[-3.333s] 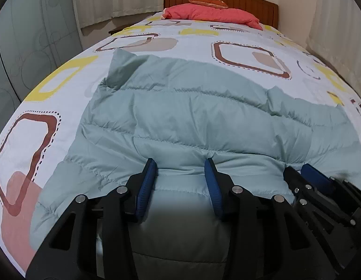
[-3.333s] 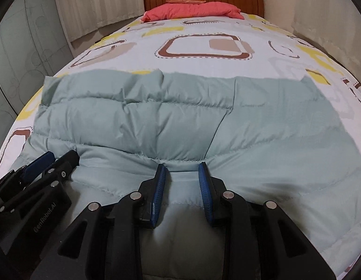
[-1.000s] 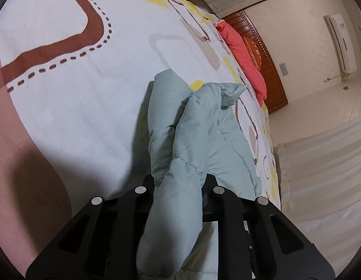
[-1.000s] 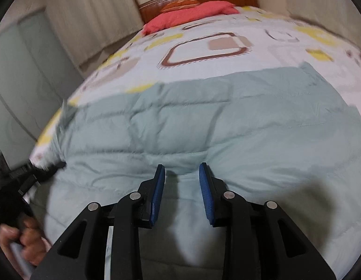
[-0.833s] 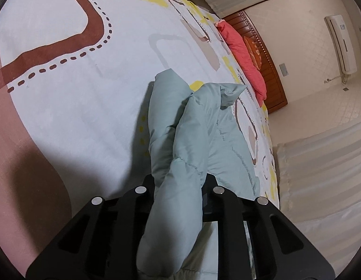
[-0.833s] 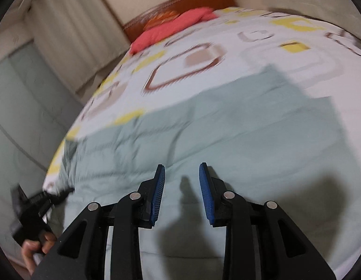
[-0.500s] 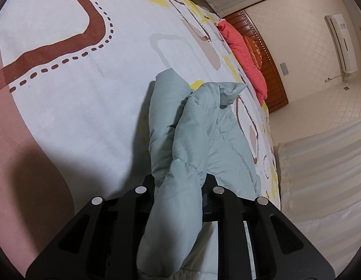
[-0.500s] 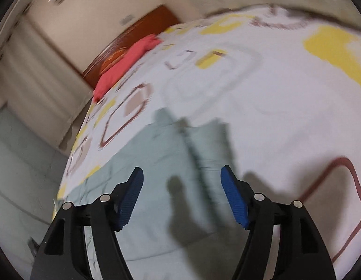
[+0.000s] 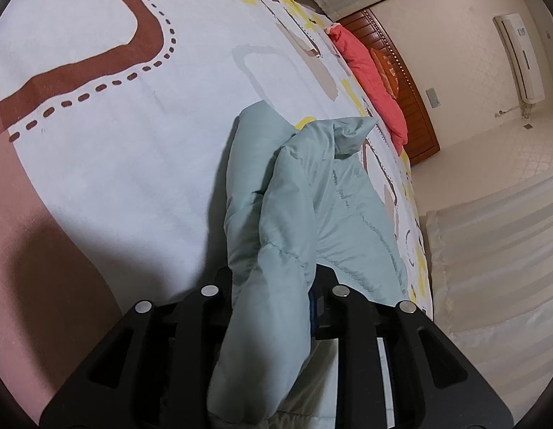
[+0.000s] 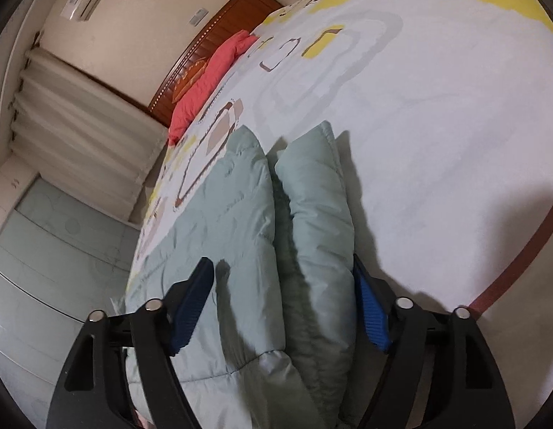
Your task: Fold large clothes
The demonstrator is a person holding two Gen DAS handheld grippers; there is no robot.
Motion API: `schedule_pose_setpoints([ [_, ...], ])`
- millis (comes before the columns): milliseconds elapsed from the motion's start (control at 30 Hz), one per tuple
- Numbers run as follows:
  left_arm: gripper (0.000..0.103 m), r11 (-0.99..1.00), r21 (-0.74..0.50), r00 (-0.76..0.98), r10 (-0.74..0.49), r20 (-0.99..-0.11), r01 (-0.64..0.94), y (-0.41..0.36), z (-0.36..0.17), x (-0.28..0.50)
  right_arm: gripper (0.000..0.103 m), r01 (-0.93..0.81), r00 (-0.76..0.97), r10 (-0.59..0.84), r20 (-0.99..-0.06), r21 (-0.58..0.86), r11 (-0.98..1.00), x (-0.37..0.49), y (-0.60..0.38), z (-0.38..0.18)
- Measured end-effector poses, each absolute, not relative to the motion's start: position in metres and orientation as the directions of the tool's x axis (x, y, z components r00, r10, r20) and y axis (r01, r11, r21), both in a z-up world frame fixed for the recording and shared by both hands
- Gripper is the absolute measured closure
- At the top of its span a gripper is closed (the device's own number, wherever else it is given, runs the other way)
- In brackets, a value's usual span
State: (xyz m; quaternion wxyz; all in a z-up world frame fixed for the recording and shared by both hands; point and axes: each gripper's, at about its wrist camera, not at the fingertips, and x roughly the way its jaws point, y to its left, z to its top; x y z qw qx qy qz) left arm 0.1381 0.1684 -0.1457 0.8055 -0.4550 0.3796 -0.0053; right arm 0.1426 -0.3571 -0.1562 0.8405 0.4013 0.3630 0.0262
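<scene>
1. Jacket [image 9: 276, 221], pale green and quilted, lies on the bed [image 9: 115, 150], no longer flat as seconds ago; both side edges are now bunched, so a lengthwise fold looks under way.
2. Left gripper [image 9: 272, 286] pinches one bunched edge, easing slightly.
3. Right gripper [image 10: 283, 282], having swung across, has been narrowing its spread fingers [image 10: 371, 311] around the other edge.

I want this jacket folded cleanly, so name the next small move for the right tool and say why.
Probably close the right tool on the jacket edge. Its jaws, just narrowing, straddle the doubled puffy layers; the left pad looks clear of the fabric. The left tool already clamps the opposite bunched edge, so a matching grip would let both lift together.
</scene>
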Motion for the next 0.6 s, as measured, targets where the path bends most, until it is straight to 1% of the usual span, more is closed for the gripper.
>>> schedule_pose_setpoints([
  [33,0.076,0.584,-0.738,0.711,-0.356,-0.606,-0.337,0.168,-0.147,0.138,0.05,0.254,0.729,0.341,-0.593,0.697,0.67,0.144,-0.358,-0.159],
  [100,0.075,0.583,-0.74,0.711,-0.359,-0.605,-0.335,0.168,-0.149,0.138,0.059,0.257,0.733,0.347,-0.586,0.71,0.655,0.143,-0.358,-0.163],
  [200,0.073,0.582,-0.742,0.709,-0.364,-0.604,-0.333,0.169,-0.15,0.139,0.066,0.256,0.738,0.348,-0.579,0.717,0.649,0.141,-0.357,-0.165],
  [300,0.072,0.566,-0.753,0.711,-0.372,-0.597,-0.336,0.171,-0.153,0.137,0.07,0.256,0.74,0.349,-0.574,0.721,0.644,0.14,-0.357,-0.167],
  [533,0.068,0.596,-0.744,0.705,-0.386,-0.595,-0.301,0.171,-0.155,0.134,0.073,0.245,0.746,0.349,-0.568,0.721,0.648,0.132,-0.359,-0.17],
  [600,0.068,0.617,-0.732,0.695,-0.389,-0.604,-0.29,0.17,-0.153,0.133,0.073,0.243,0.747,0.349,-0.566,0.721,0.648,0.131,-0.359,-0.17],
])
